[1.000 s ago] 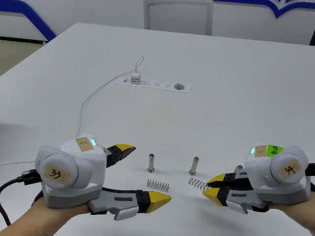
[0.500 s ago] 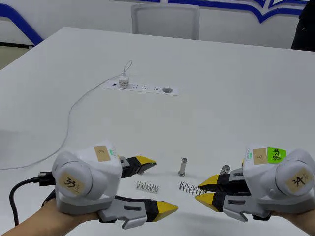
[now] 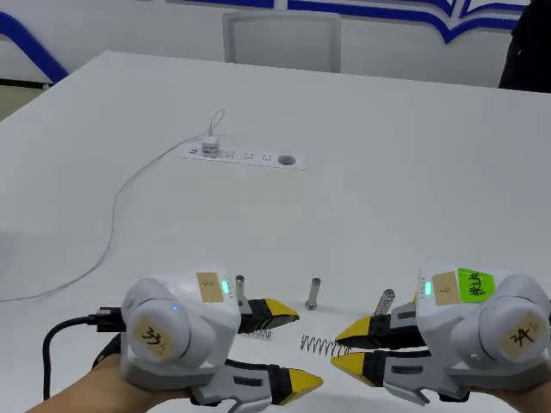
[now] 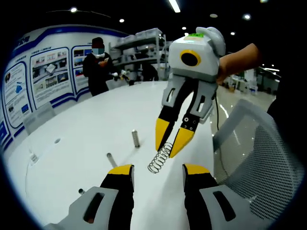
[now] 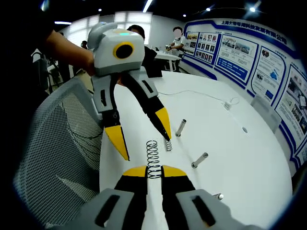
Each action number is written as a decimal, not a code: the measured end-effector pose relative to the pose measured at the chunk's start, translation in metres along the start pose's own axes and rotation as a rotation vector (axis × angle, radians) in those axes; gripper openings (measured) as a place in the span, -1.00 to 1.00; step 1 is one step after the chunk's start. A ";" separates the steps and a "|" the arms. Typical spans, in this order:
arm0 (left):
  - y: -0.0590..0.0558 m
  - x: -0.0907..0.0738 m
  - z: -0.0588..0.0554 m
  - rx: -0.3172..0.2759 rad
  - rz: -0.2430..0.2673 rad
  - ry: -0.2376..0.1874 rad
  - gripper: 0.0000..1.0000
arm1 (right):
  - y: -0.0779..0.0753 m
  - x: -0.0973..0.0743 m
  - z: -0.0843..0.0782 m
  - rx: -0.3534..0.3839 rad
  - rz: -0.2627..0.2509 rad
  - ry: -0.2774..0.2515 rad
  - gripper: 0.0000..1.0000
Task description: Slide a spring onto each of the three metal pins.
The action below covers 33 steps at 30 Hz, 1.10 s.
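1. Spring (image 3: 318, 346) first: in the head view it lies on the near part of the table (image 3: 387, 172). The right gripper (image 3: 349, 346) is pinching its right end, and the left gripper (image 3: 291, 344) is spread wide just left of it.
2. Left gripper view: its own jaws gape, with the three pins (image 4: 135, 138) bare beyond.
3. Right gripper view: a second spring (image 5: 169, 143) lies farther off. The pickup looks underway; next the spring needs lifting and lining up over a pin's top.

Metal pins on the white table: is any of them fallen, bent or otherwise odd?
Nothing stands out. All three short silver metal pins stand upright and apart on the white table; a thin wire coil spring has one end between the right gripper's jaws.
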<state>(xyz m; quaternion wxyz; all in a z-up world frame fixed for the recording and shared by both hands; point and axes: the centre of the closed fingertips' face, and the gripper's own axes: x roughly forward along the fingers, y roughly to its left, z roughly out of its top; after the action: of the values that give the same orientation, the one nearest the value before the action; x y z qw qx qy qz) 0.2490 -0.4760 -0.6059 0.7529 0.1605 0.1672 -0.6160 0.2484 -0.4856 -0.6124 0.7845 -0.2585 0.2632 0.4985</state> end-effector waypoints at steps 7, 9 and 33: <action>-0.003 0.002 -0.001 0.012 -0.011 0.003 -0.40 | 0.006 0.003 -0.001 -0.023 0.020 0.014 -0.78; -0.003 0.002 -0.001 0.023 -0.016 0.004 -0.44 | 0.007 0.004 0.000 -0.025 0.023 0.016 -0.78; -0.005 0.004 -0.006 0.202 -0.044 0.077 -0.79 | 0.008 0.004 0.003 -0.088 0.047 0.024 -0.78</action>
<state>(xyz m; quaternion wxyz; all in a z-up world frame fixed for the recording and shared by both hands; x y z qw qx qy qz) 0.2450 -0.4781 -0.6129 0.7120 0.2556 0.1365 -0.6396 0.2432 -0.4780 -0.6140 0.7571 -0.2925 0.2562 0.5249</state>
